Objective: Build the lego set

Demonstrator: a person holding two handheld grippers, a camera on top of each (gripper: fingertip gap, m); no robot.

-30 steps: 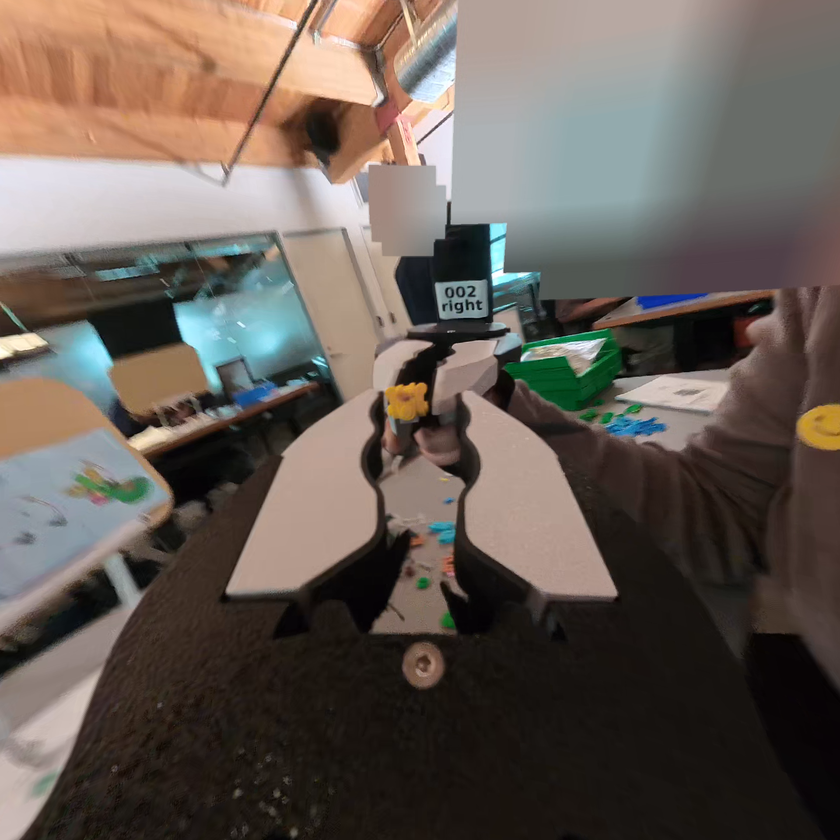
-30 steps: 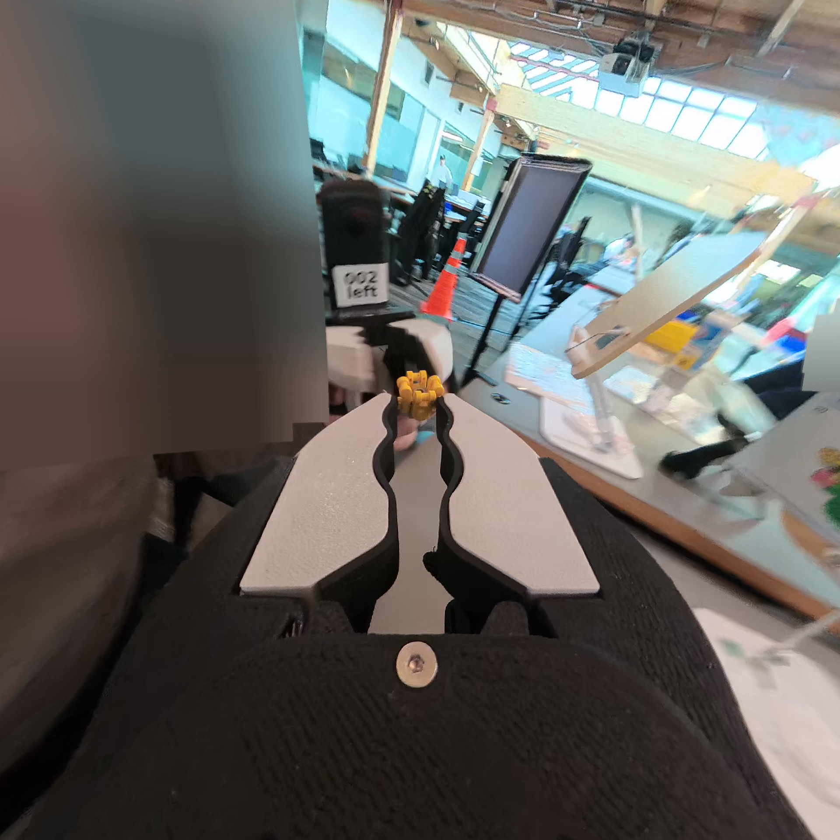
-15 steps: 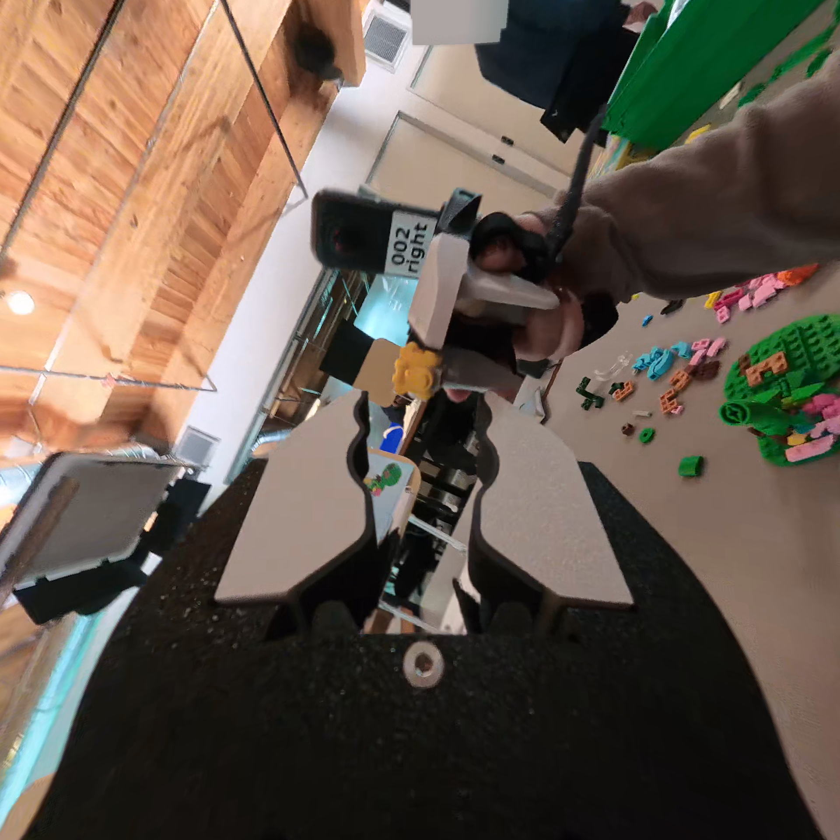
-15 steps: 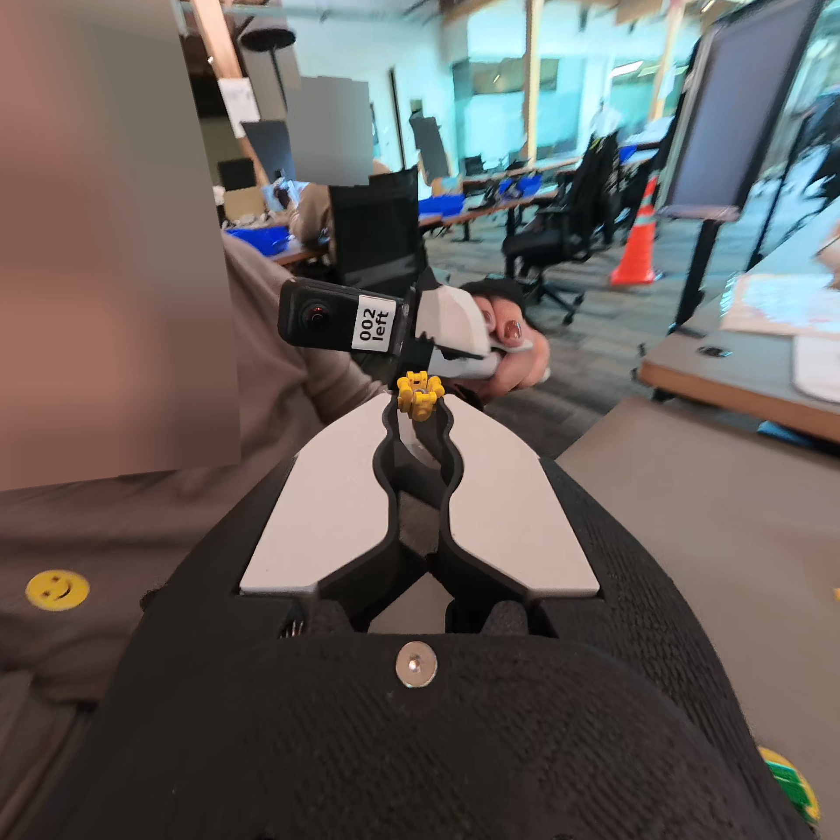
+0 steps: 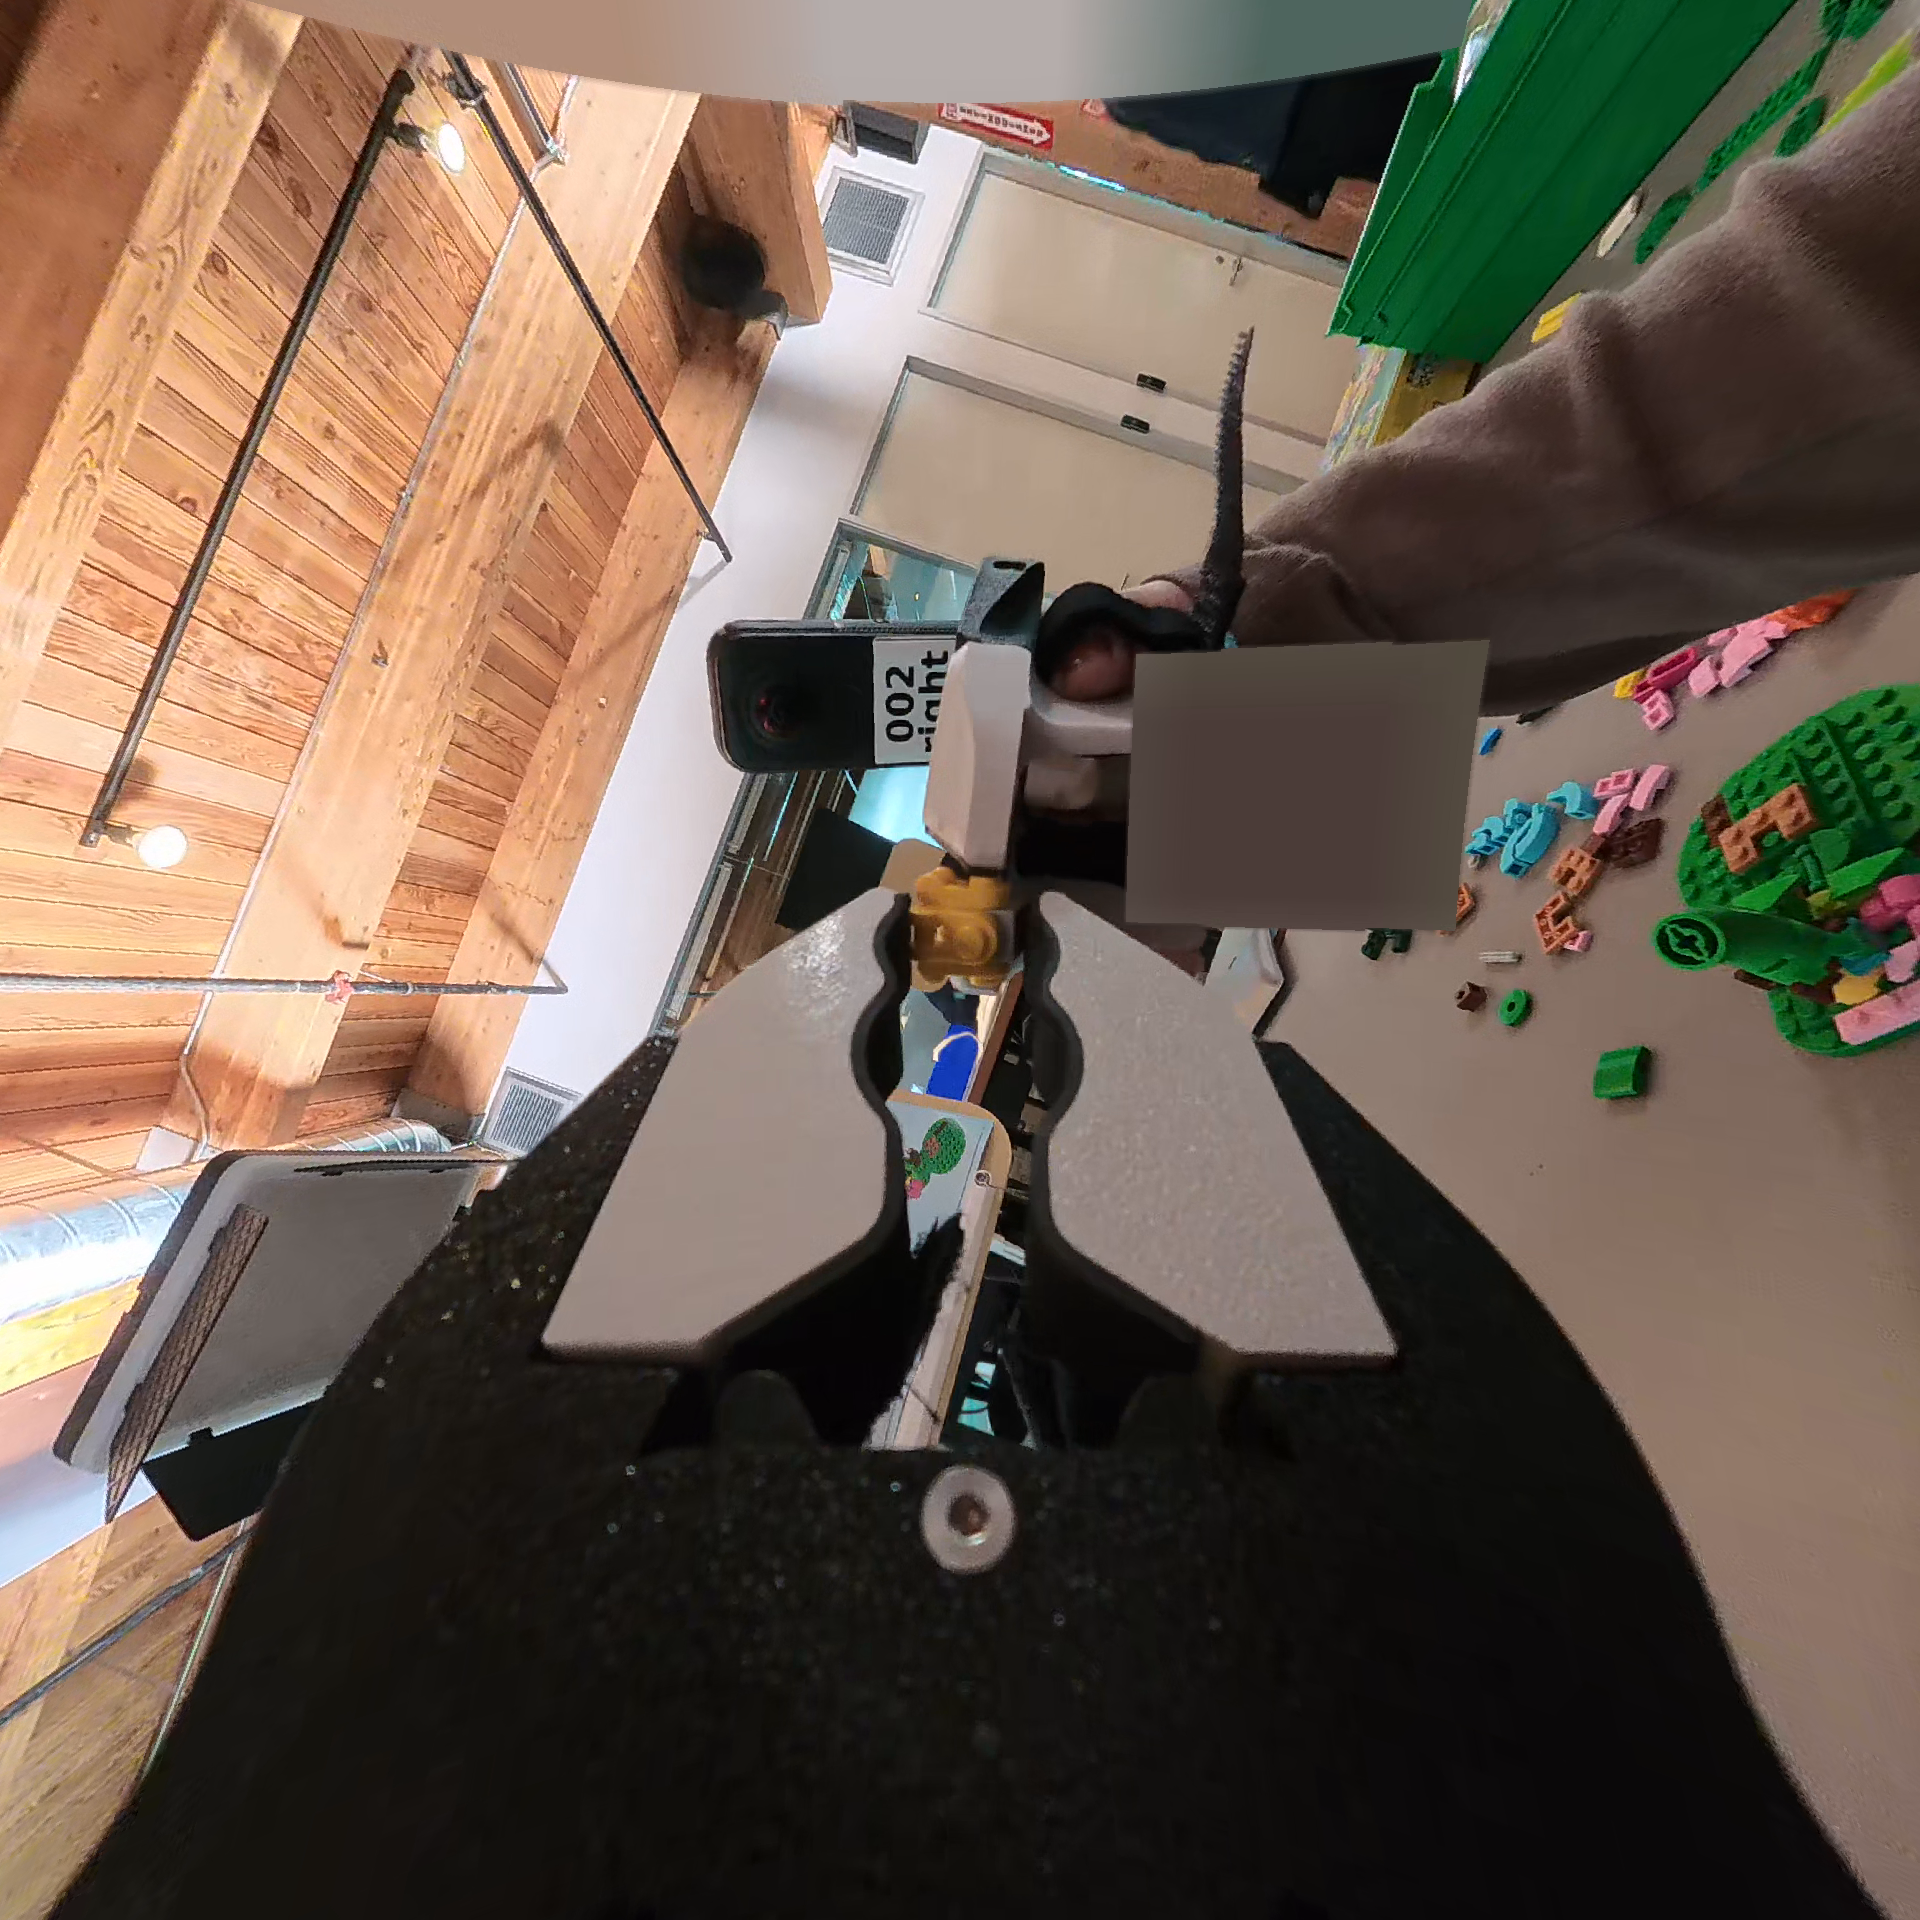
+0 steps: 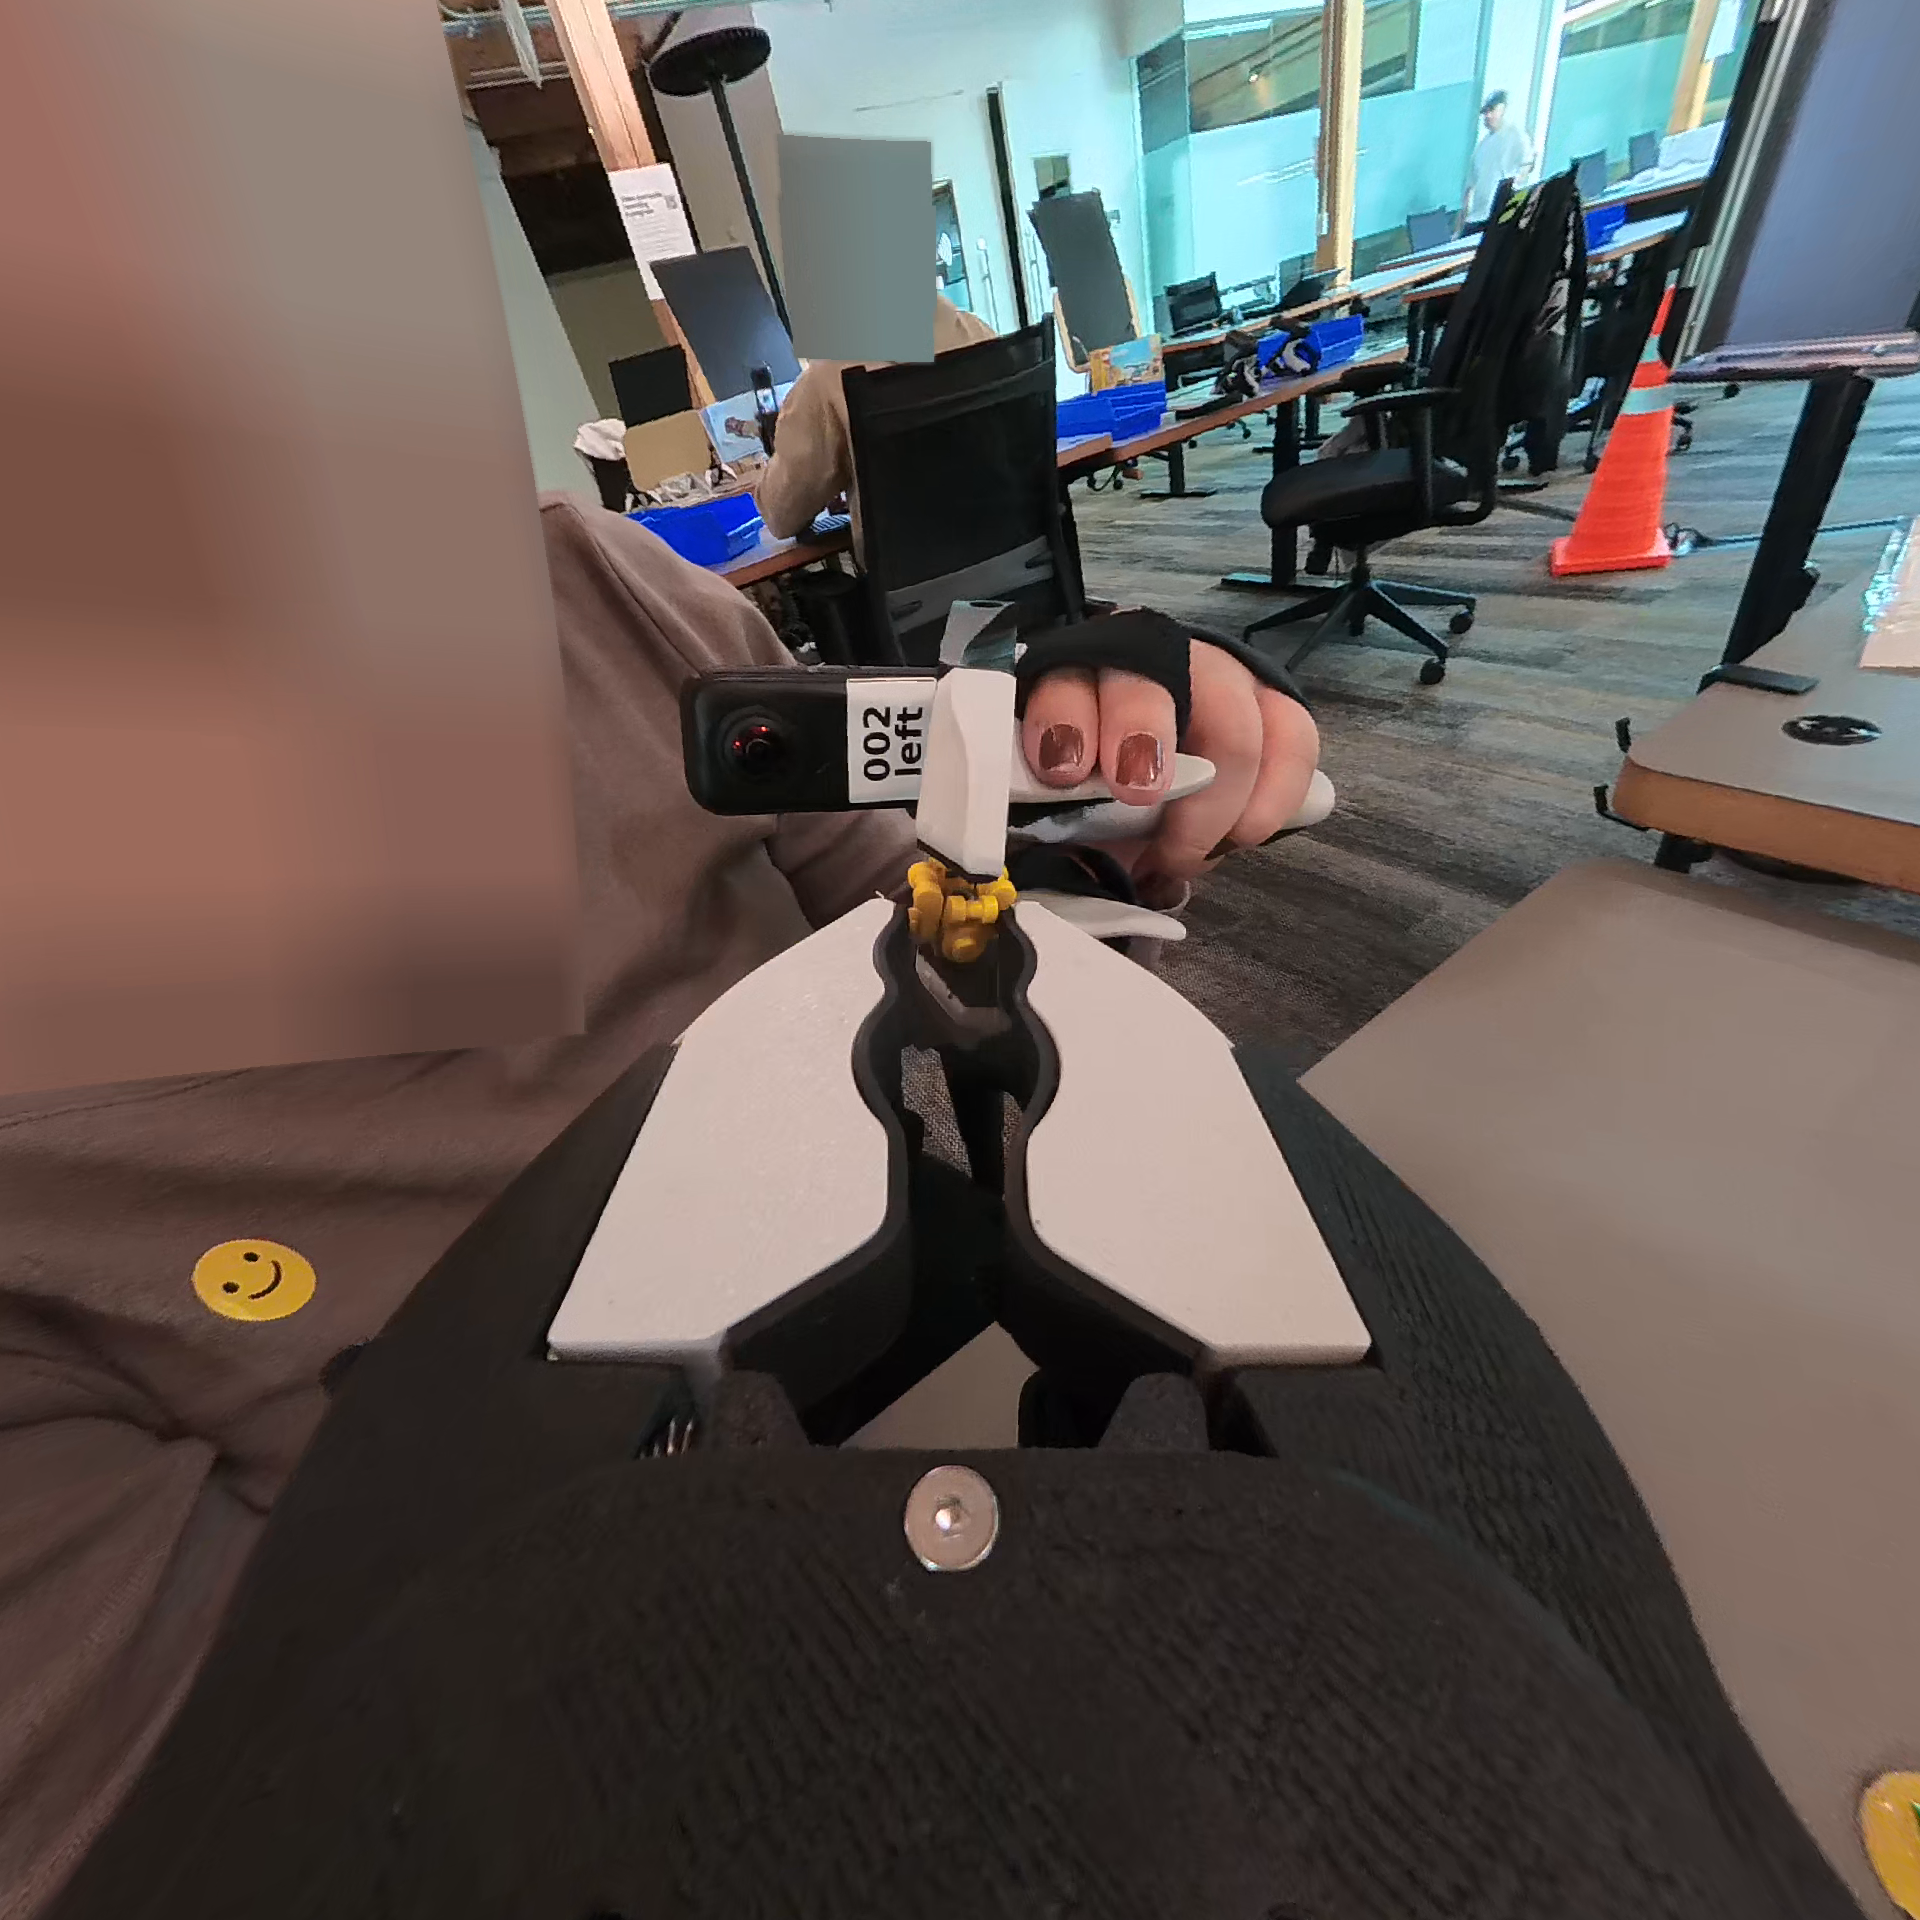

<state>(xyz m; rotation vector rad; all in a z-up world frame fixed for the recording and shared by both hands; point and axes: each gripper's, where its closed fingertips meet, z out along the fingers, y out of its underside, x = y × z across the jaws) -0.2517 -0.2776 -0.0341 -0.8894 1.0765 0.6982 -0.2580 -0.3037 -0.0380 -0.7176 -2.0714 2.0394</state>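
You hold both grippers up in the air, above the grey table [image 5: 1621, 1299]. They meet tip to tip.

The left view is tipped on its side. The wood ceiling [image 5: 312, 436] fills one side of it, and the table is on the other side. Green bins [image 5: 1558, 177] sit at the far end of the table. Your brown sleeve [image 5: 1621, 488] reaches in from that side.

The right view looks back at you and into a big room. Far off there are black chairs [image 6: 1382, 468] and an orange cone [image 6: 1621, 468].

The right gripper [image 6: 958, 920] pinches the yellow piece [image 6: 956, 909] at the very ends of its fingers. The left gripper [image 5: 961, 930] faces it, turned a quarter turn, so the two grips cross. Its fingers sit close on both sides of the yellow piece. You cannot tell if they squeeze it or just sit beside it. In the right view, your left hand [image 6: 1195, 748] wraps around the left gripper's handle.

The green build [image 5: 1829, 862] rests on the table, well away from the grippers. It is a round green plate with brown, pink and yellow bits on it and a green tube near its edge. Loose bricks lie on the table near it. There are pink bricks [image 5: 1683, 675], blue bricks [image 5: 1517, 831] and brown bricks [image 5: 1569, 894]. One small green brick [image 5: 1621, 1072] lies by itself.

The yellow piece is the smallest thing here. It is a knobby little clump with studs poking out. It is up in the air between the two grippers, not on the table and not on the build.
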